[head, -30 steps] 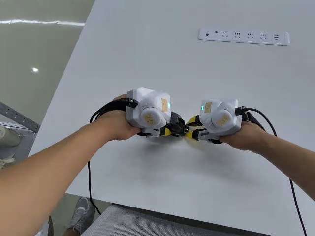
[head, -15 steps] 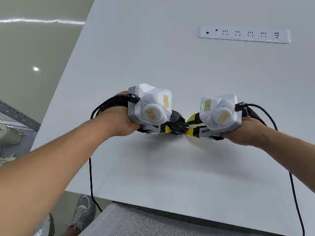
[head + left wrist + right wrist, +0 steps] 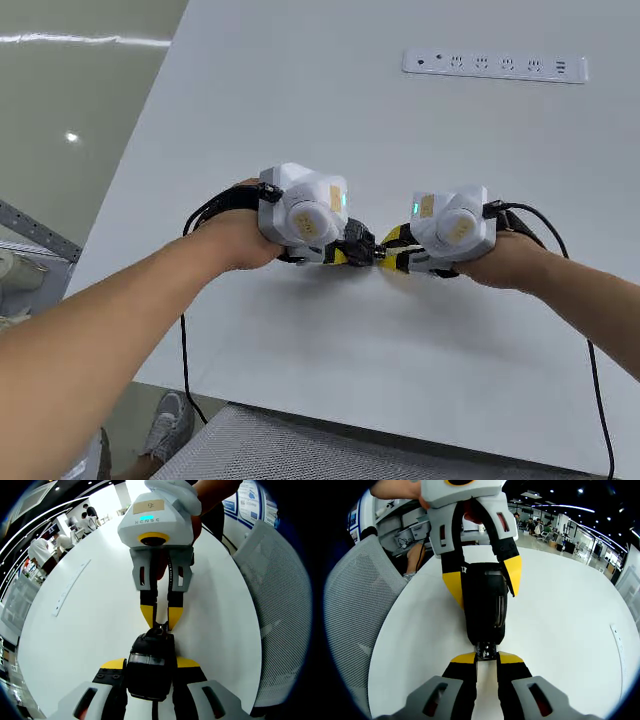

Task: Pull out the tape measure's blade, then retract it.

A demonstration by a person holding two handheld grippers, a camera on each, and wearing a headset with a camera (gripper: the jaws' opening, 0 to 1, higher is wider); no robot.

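The black tape measure (image 3: 359,244) is held just above the white table (image 3: 300,110), between the two grippers. My left gripper (image 3: 349,251) is shut on its body (image 3: 150,666), one yellow-tipped finger on each side. From the other side, my right gripper (image 3: 393,256) is shut on the blade's end hook (image 3: 485,651) at the case mouth. The left gripper view shows the right gripper (image 3: 161,617) pinching that hook (image 3: 160,628). The right gripper view shows the left gripper (image 3: 482,580) clamping the case (image 3: 485,605). Hardly any blade is out.
A white power strip (image 3: 495,68) lies at the far right of the table. A grey mesh chair (image 3: 300,450) stands at the near edge. Black cables trail from both grippers. People and desks fill the room behind.
Both grippers have kept their hold. The right gripper has drifted slightly to the right, and a sliver of a gap shows at the case mouth.
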